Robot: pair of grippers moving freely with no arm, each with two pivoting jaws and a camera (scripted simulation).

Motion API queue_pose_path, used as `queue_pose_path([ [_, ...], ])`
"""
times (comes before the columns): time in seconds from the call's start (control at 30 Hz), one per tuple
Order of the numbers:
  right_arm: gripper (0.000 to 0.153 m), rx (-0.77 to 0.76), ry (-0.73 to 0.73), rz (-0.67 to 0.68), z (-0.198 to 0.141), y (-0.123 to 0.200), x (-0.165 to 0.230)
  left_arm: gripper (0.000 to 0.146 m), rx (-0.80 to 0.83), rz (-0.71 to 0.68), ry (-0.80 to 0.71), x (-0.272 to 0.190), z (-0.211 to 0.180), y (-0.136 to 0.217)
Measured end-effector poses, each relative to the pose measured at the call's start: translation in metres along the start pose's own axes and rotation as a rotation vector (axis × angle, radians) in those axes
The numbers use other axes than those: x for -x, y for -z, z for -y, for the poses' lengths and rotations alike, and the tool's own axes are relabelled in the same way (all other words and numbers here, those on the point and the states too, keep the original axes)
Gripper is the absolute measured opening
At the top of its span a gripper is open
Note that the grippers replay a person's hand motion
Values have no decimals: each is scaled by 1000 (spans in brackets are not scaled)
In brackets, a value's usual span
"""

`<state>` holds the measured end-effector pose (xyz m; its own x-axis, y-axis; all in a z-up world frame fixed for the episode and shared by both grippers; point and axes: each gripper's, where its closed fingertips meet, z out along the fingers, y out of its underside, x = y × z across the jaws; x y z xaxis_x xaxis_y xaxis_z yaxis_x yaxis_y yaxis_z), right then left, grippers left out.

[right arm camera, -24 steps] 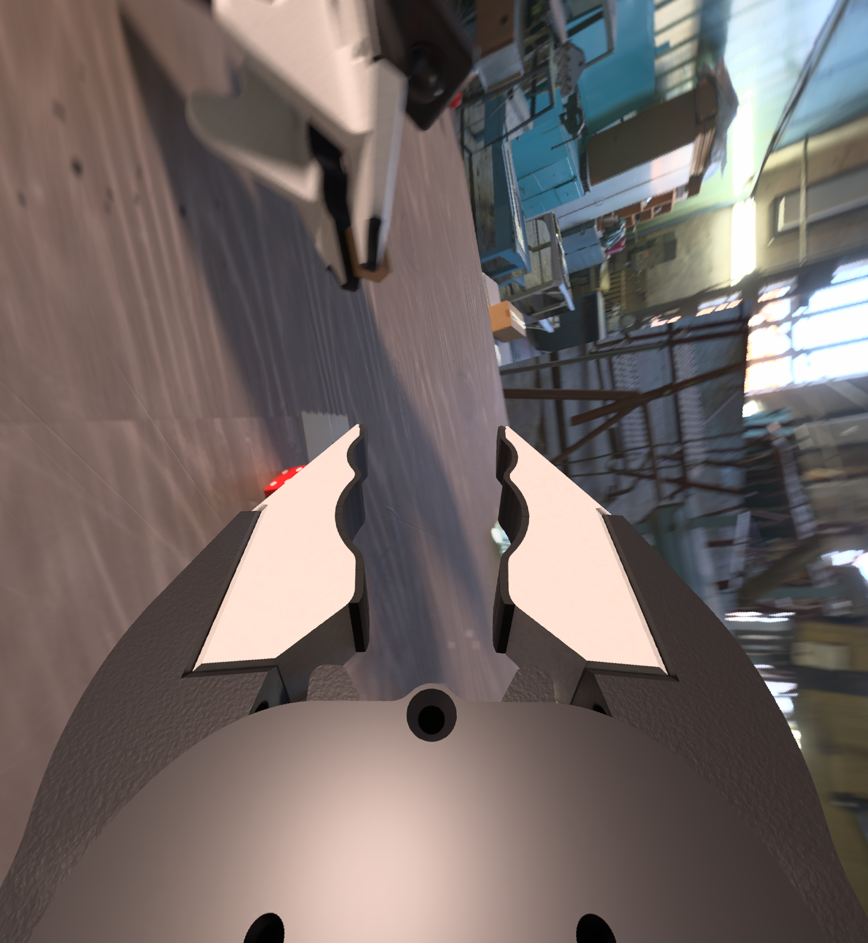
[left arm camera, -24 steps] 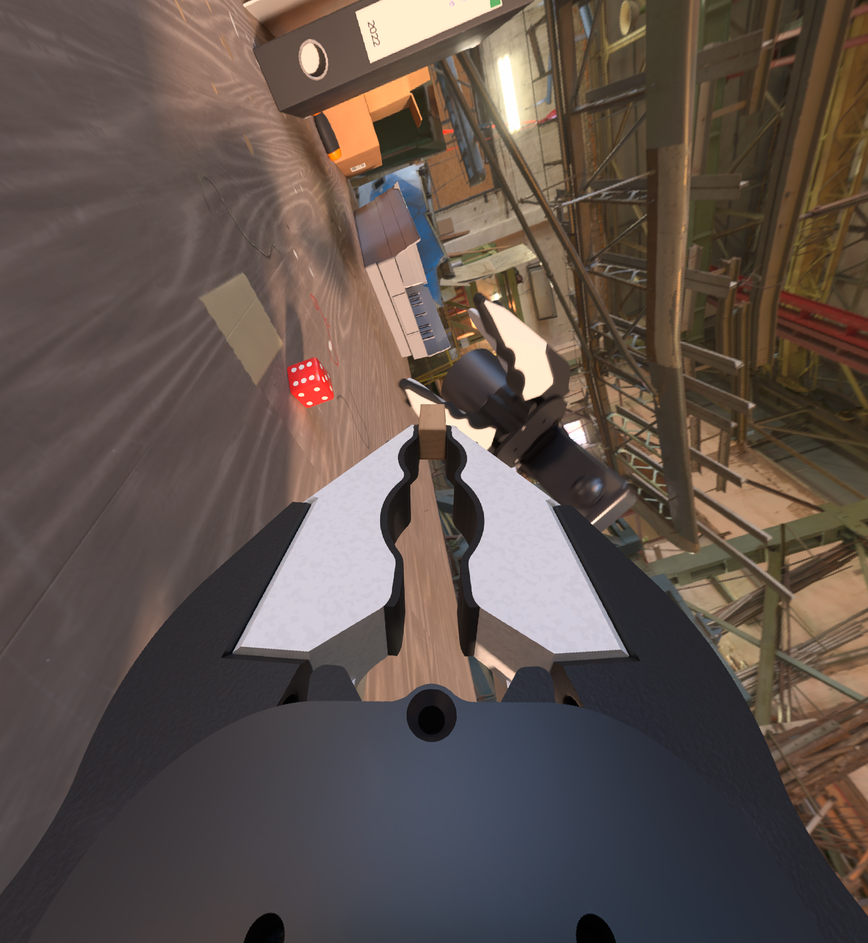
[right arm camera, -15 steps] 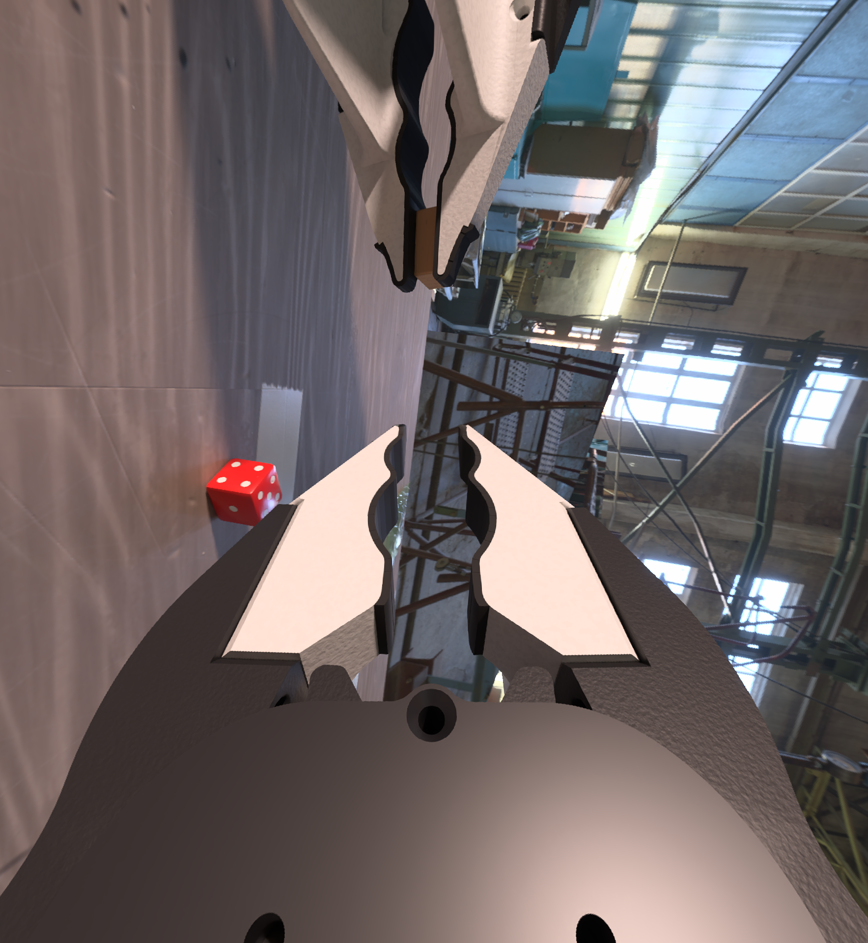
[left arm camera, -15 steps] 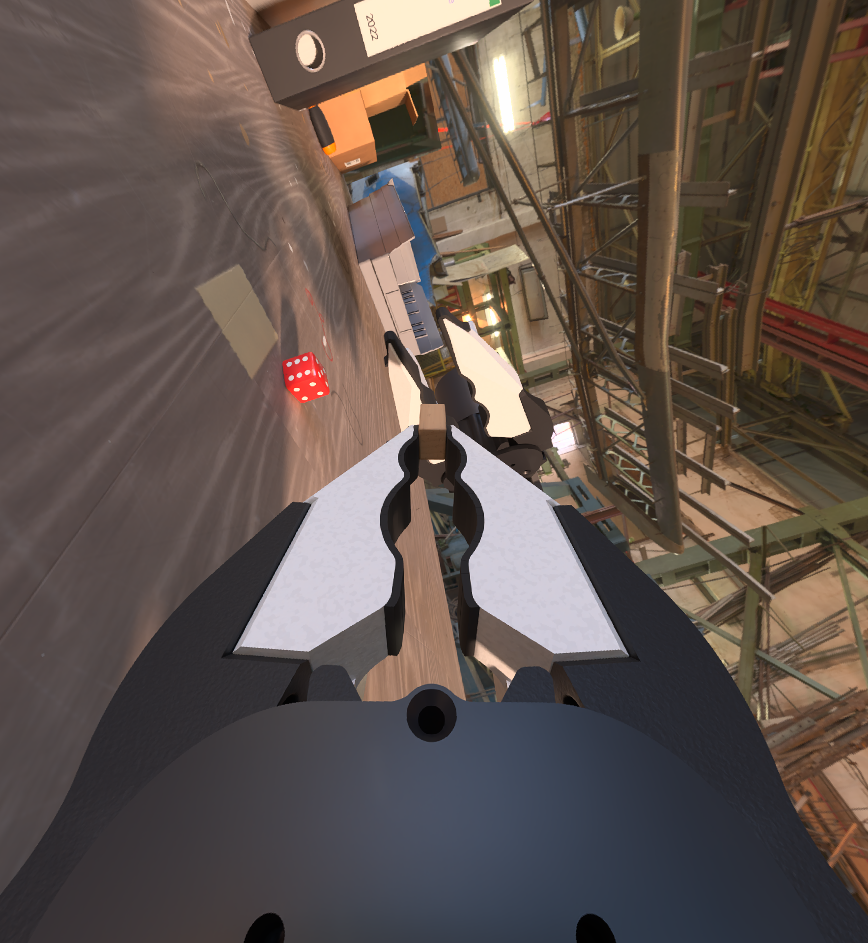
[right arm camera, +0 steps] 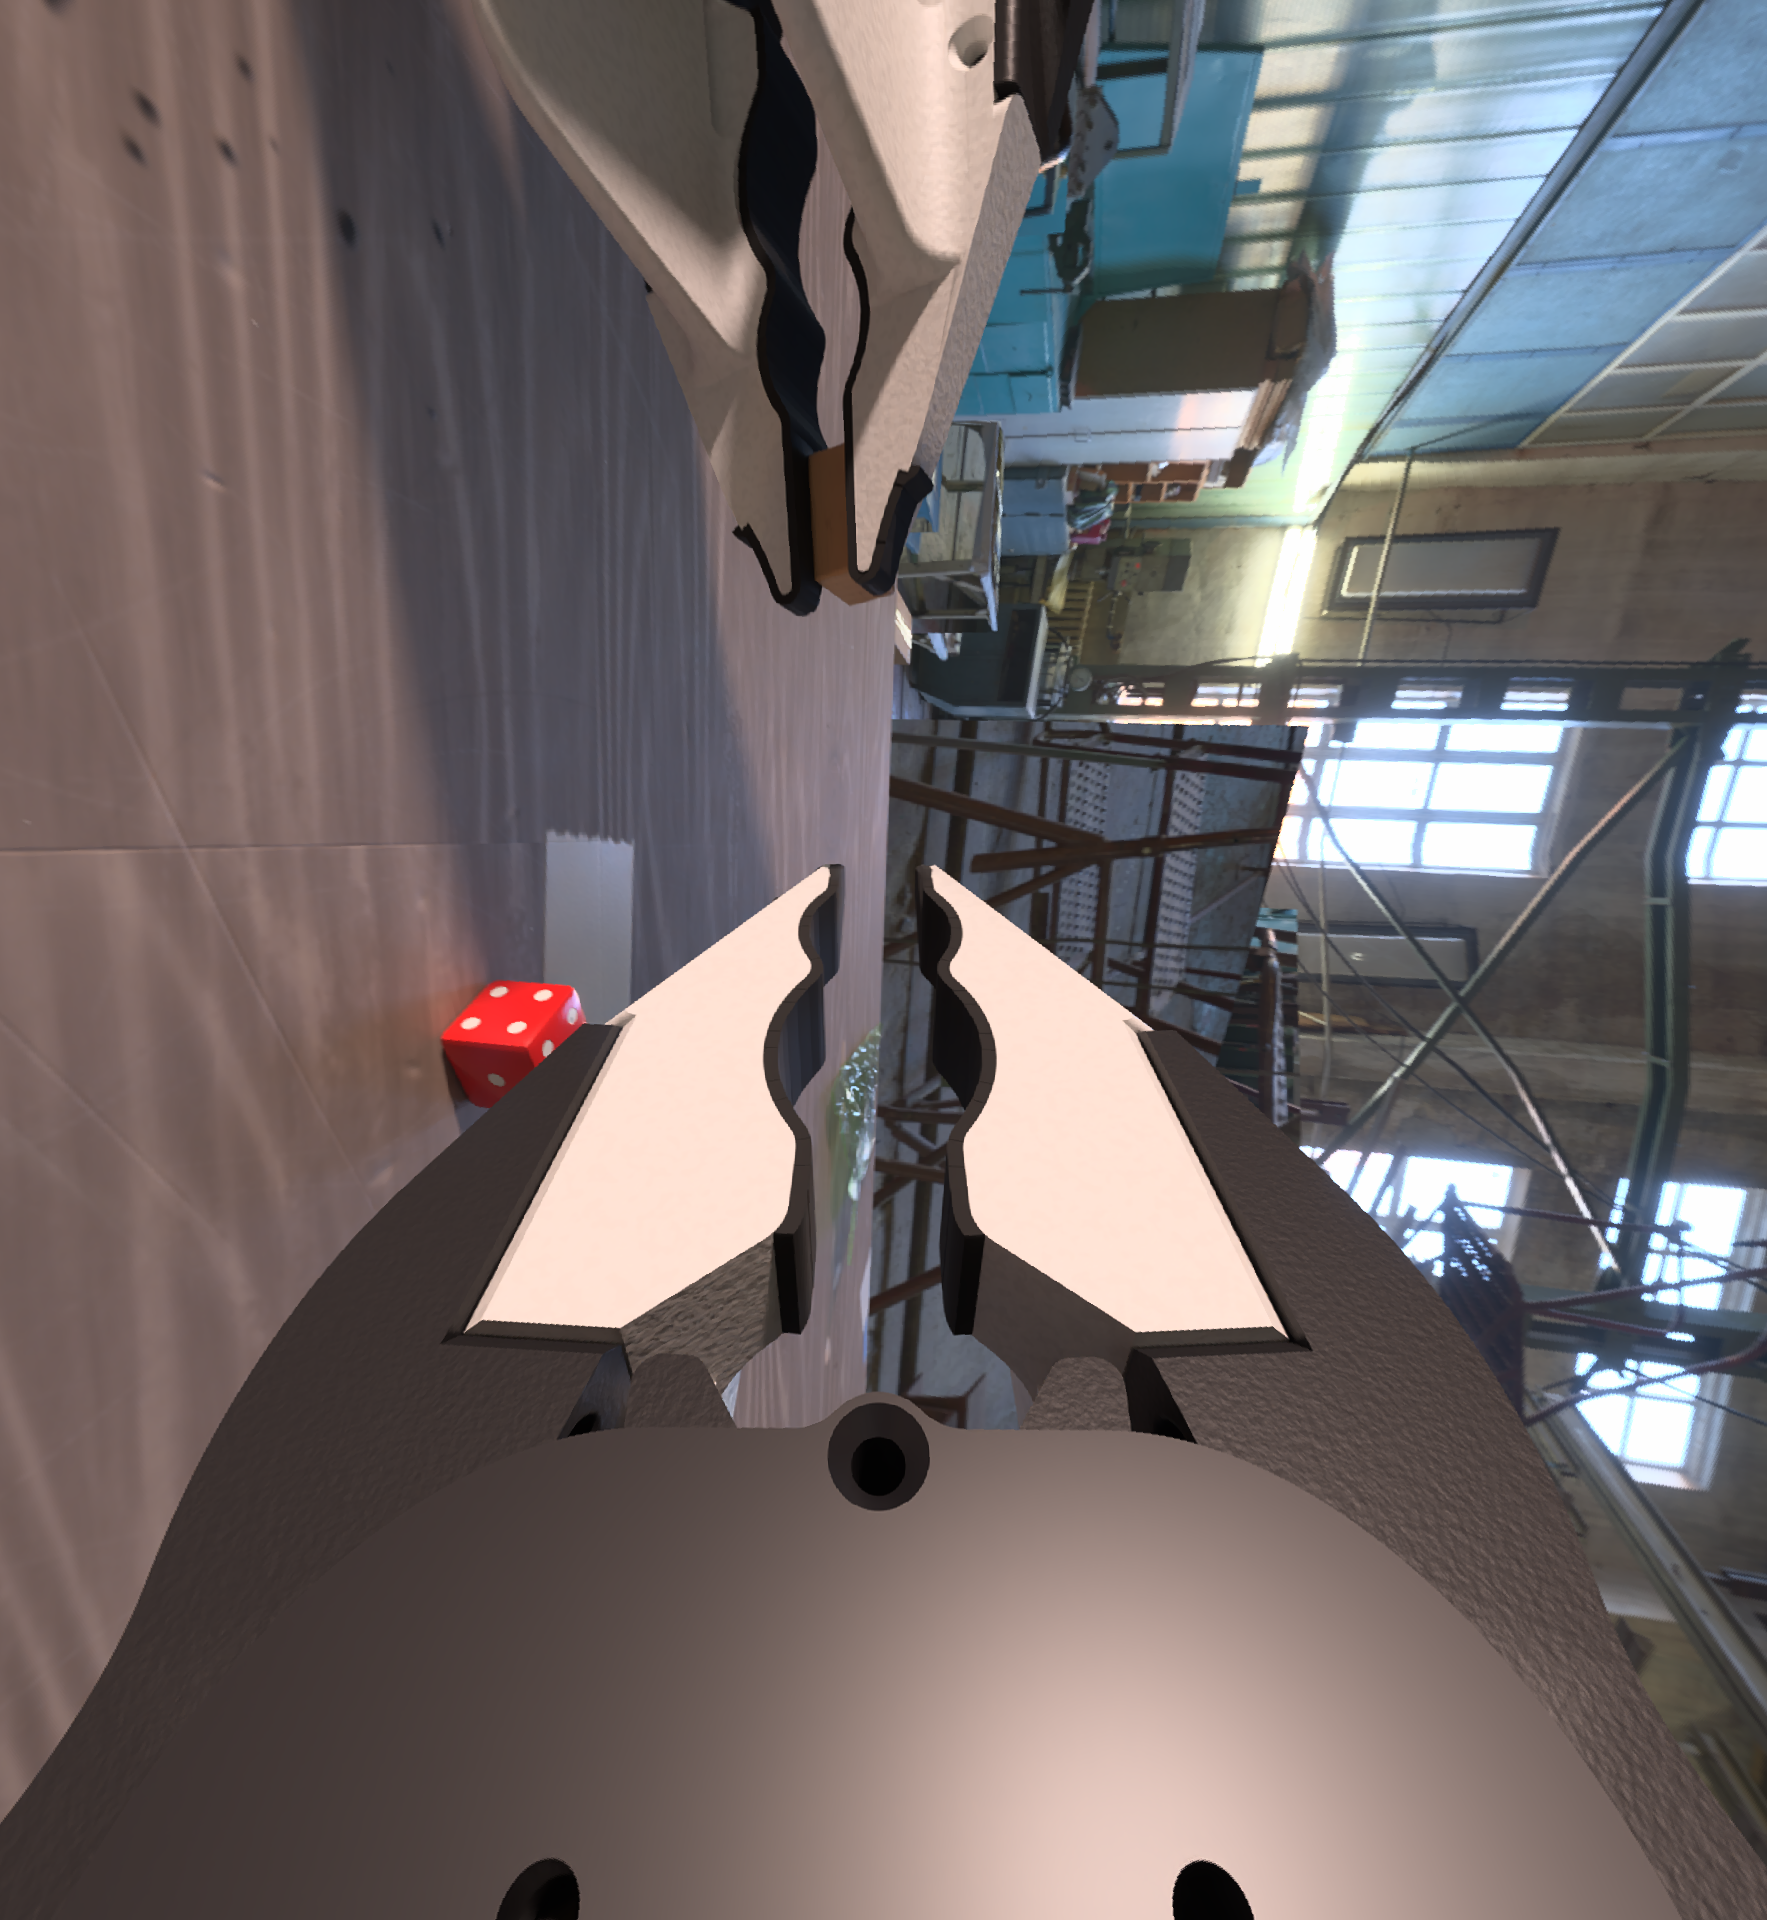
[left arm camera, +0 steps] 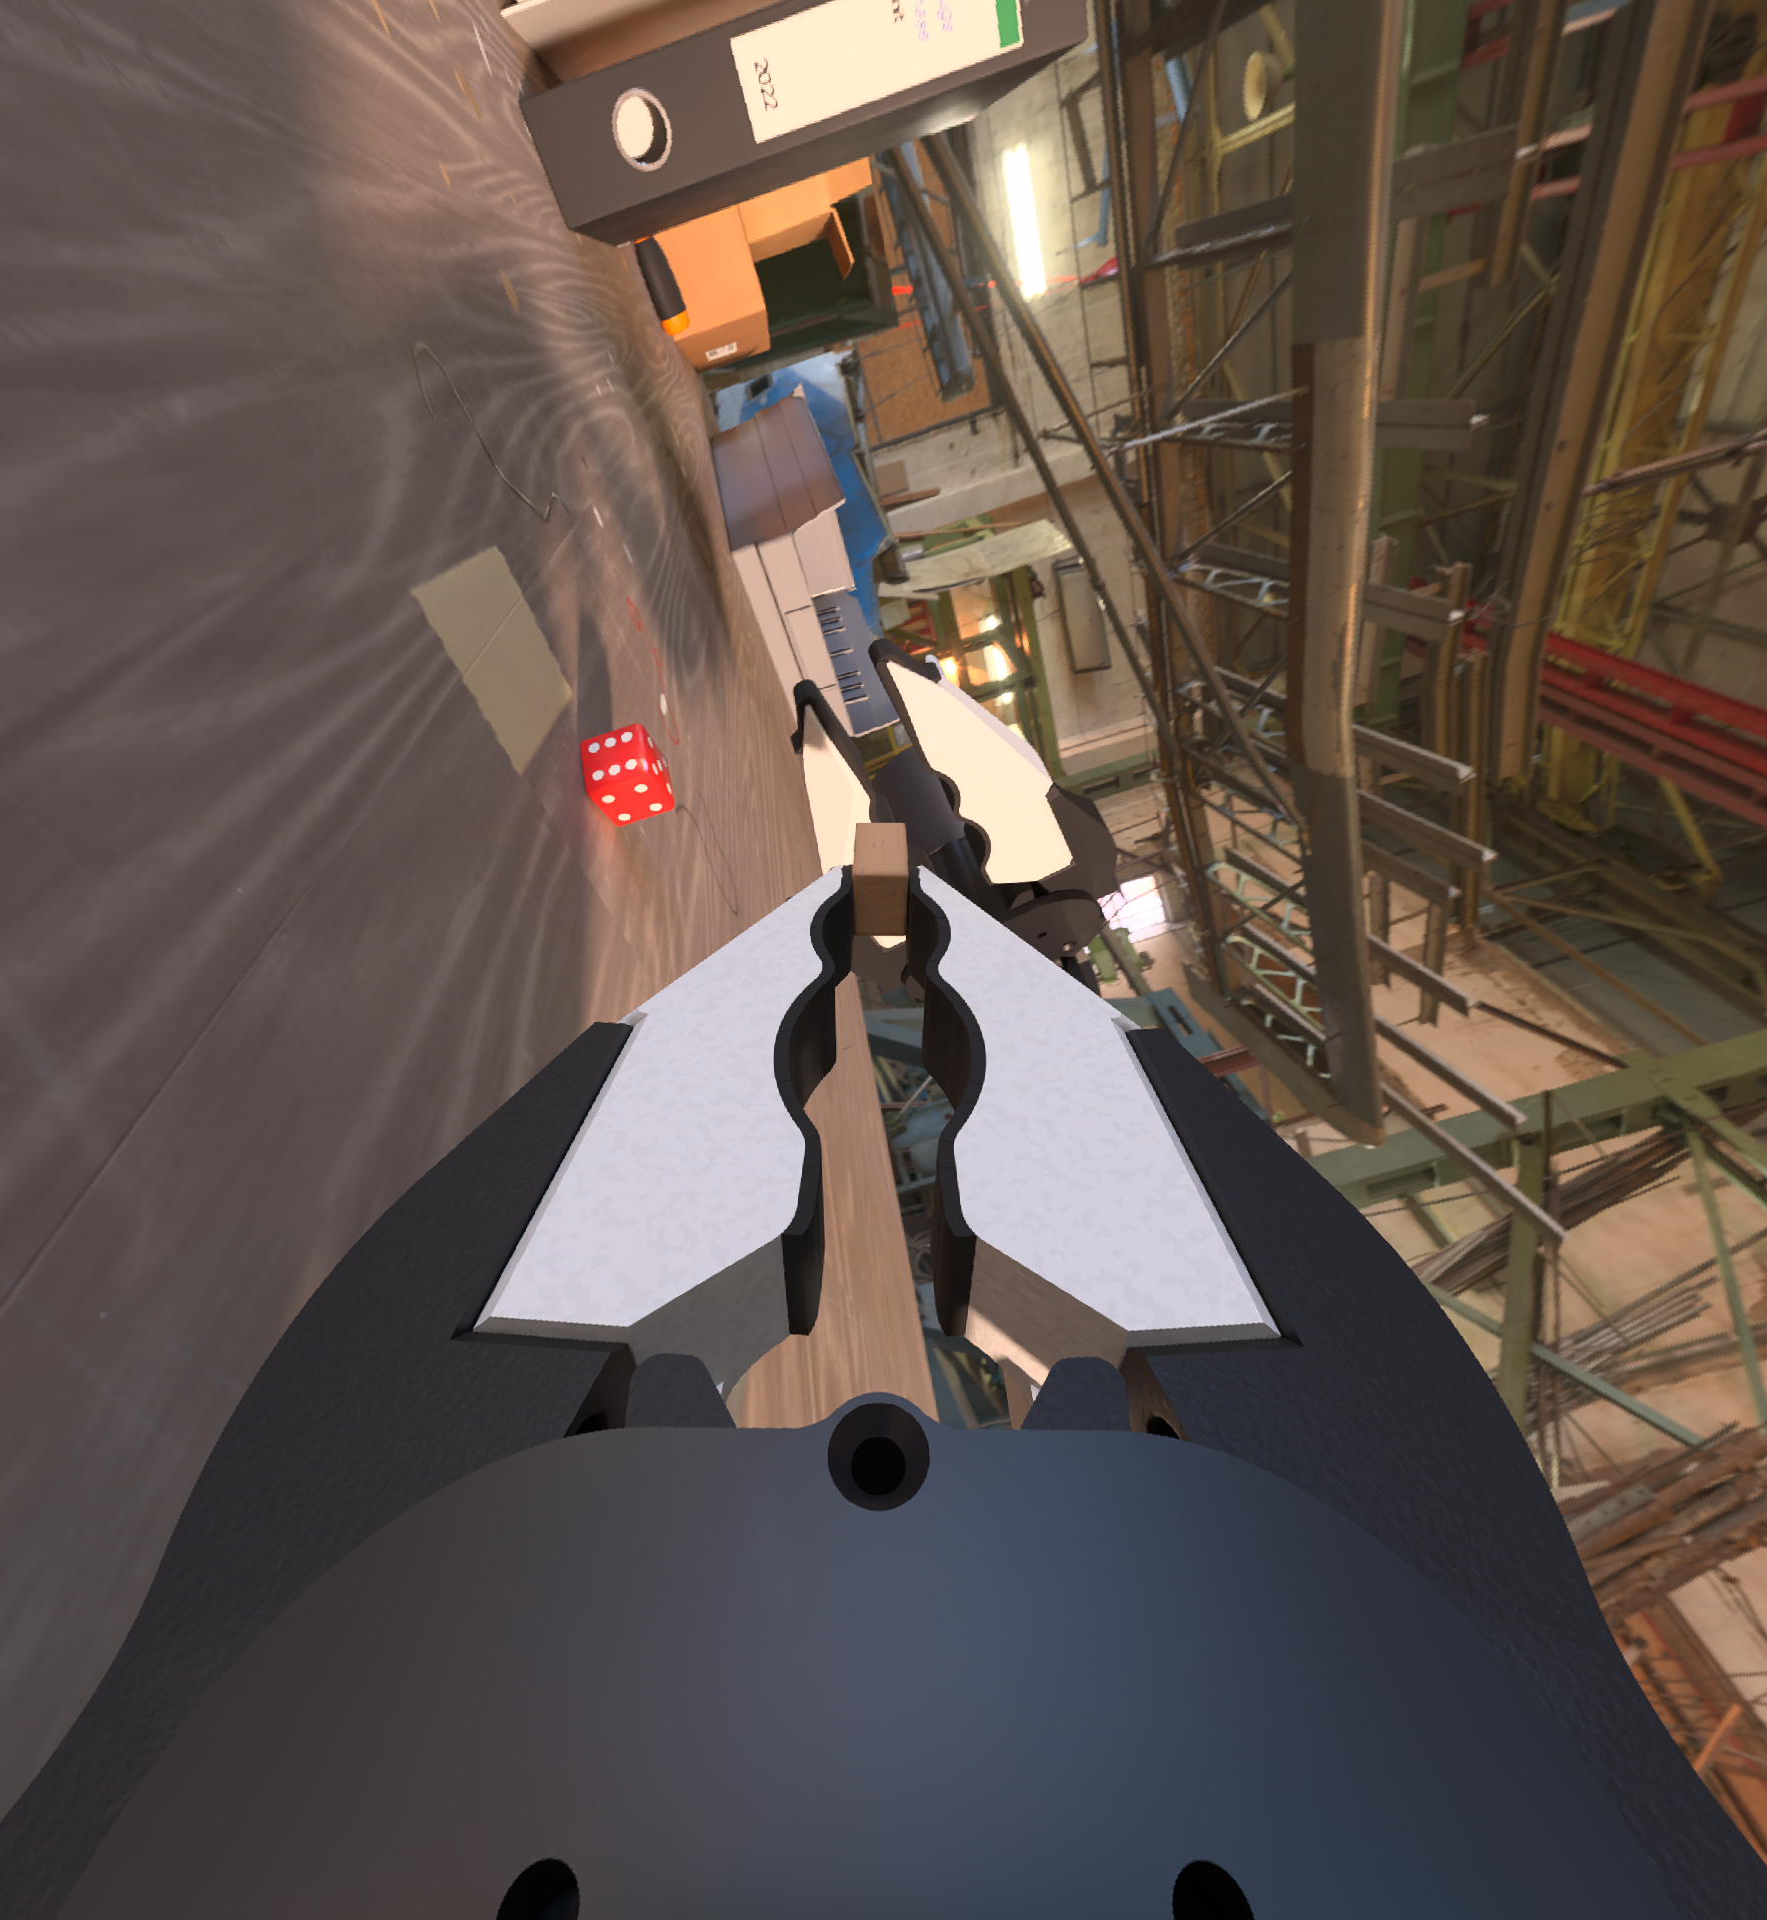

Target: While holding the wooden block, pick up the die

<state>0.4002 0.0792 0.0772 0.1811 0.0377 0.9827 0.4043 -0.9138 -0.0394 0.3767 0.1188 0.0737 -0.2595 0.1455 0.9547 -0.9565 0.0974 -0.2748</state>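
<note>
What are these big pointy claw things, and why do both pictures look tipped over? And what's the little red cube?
Each claw is a hand-held gripper with two fingers and a camera looking along them, so a tilted gripper gives a tilted picture. One picture is from the left hand-held gripper. It pinches a small wooden block at its fingertips. The other is from the right hand-held gripper. Its fingers stand slightly apart with nothing between them. Each view also shows the other gripper farther off. The red cube is a die with white dots, lying on the wooden table beside a pale flat patch. A dark binder and an orange box sit farther back.
</note>
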Motion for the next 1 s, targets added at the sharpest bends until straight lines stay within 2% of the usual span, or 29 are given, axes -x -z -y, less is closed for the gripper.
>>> queue_pose_path([
  [0.1,17,-6,-7,33,2,0,5,8,14,22,-17,1,-2,-1],
  [0.17,13,-10,-6,51,2,1,6,8,17,15,-14,1,-3,-1],
  [0.3,15,-36,-45,6,3,3,0,8,10,1,-28,-1,-2,-1],
  [0.33,22,-33,-63,-17,0,5,-3,8,-2,9,-32,-1,0,-1],
  [0.4,48,-8,-128,-31,-11,9,-7,8,-22,2,-39,-2,2,1],
  [0.43,55,-10,-176,-37,-18,12,-10,8,-26,3,-44,-2,3,1],
  [0.5,56,-43,-262,-21,-31,19,-8,8,-32,22,-70,-2,4,1],
  [0.6,43,-150,-472,214,-41,24,19,8,-74,60,-109,0,10,4],
  [0.73,41,-236,-858,606,-46,34,47,8,-134,89,-120,3,20,12],
  [0.8,40,-241,-968,743,-48,39,53,8,-147,96,-122,4,23,14],
  [1.0,45,-186,-1007,825,-54,40,60,8,-151,89,-118,3,24,15],
])
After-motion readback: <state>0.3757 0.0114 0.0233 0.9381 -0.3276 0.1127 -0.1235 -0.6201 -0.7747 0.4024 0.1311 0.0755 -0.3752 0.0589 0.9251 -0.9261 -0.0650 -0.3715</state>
